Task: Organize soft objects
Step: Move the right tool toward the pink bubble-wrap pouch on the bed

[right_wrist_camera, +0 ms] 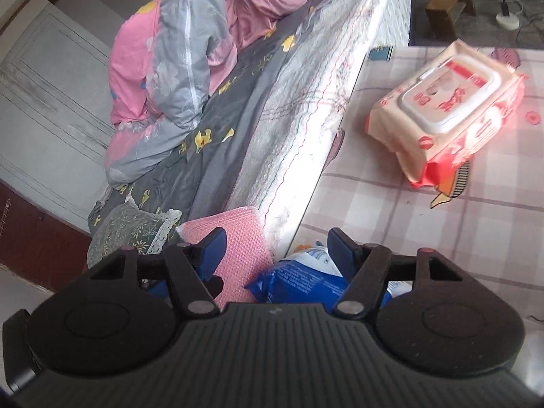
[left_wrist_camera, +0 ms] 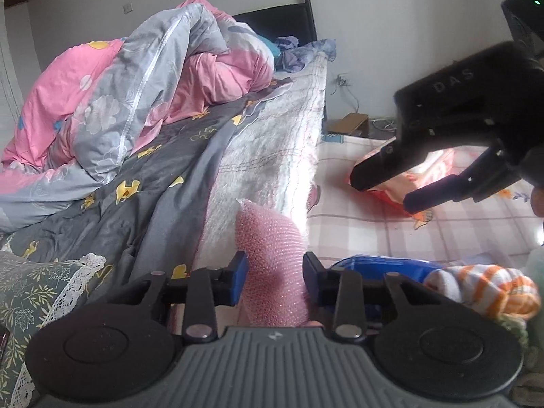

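Observation:
A pink roll of bubble wrap (left_wrist_camera: 272,251) stands between the blue pads of my left gripper (left_wrist_camera: 275,268), which is shut on it beside the mattress edge. The same pink roll (right_wrist_camera: 238,258) shows low in the right wrist view, next to a blue plastic package (right_wrist_camera: 302,278). My right gripper (right_wrist_camera: 277,238) hangs above these two, open and holding nothing. In the left wrist view the right gripper (left_wrist_camera: 386,190) hovers open in front of a red and cream pack of wet wipes (left_wrist_camera: 421,170). The wipes pack (right_wrist_camera: 452,112) lies on the checked cloth (right_wrist_camera: 374,204).
A bed (left_wrist_camera: 268,142) with a pink and grey quilt (left_wrist_camera: 142,78) fills the left. An orange-striped knitted item (left_wrist_camera: 489,289) and the blue package (left_wrist_camera: 380,265) lie at lower right. A small wooden stool (right_wrist_camera: 448,3) and cables (right_wrist_camera: 506,6) sit beyond the cloth.

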`<state>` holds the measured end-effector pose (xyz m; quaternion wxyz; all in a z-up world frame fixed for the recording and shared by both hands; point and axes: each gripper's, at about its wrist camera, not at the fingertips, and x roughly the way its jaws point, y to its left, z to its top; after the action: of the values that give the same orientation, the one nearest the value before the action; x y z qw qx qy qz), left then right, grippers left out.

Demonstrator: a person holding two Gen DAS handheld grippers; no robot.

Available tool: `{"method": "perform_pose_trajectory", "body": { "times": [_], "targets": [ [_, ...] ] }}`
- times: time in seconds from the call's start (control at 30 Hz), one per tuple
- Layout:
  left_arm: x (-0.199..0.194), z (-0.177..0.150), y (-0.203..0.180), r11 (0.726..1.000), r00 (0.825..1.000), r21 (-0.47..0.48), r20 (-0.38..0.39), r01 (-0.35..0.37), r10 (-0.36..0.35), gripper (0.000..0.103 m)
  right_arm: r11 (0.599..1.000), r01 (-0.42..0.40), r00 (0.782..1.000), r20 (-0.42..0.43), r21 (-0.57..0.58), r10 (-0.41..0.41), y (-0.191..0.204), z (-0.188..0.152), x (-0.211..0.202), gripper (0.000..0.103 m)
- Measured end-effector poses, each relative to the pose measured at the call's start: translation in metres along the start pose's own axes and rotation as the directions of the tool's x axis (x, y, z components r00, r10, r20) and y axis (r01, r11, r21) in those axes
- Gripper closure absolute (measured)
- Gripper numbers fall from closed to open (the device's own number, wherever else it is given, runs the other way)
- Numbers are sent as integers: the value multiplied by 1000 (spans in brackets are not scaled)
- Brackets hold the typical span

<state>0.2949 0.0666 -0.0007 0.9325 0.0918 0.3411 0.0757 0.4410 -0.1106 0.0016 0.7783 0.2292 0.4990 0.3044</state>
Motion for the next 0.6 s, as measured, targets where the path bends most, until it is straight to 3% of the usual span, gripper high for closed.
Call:
{"method": "perform_pose_trajectory", "body": {
  "times": [0.1,0.27,0.33,0.5,0.6],
  "targets": [
    [10,-5,3,999,999,23,-8,-36,36,69,998,-34,998,-56,45,36,-10,13,39,37],
    [16,-12,14,1000,999,9,-39,-11,11,67,990,-108,985,-129,90,119,-14,21,89,37],
    [18,-13,19,1000,998,-15,-54,18,-19,60,987,-128,976,-165,100,143,-13,18,105,37],
    [29,-14,29,995,991,-72,-108,69,-76,50,987,-136,971,-184,89,151,-7,12,119,35],
    [33,-15,33,991,987,-99,-124,92,-104,50,980,-157,964,-196,120,179,-9,12,120,35]
  ]
}}
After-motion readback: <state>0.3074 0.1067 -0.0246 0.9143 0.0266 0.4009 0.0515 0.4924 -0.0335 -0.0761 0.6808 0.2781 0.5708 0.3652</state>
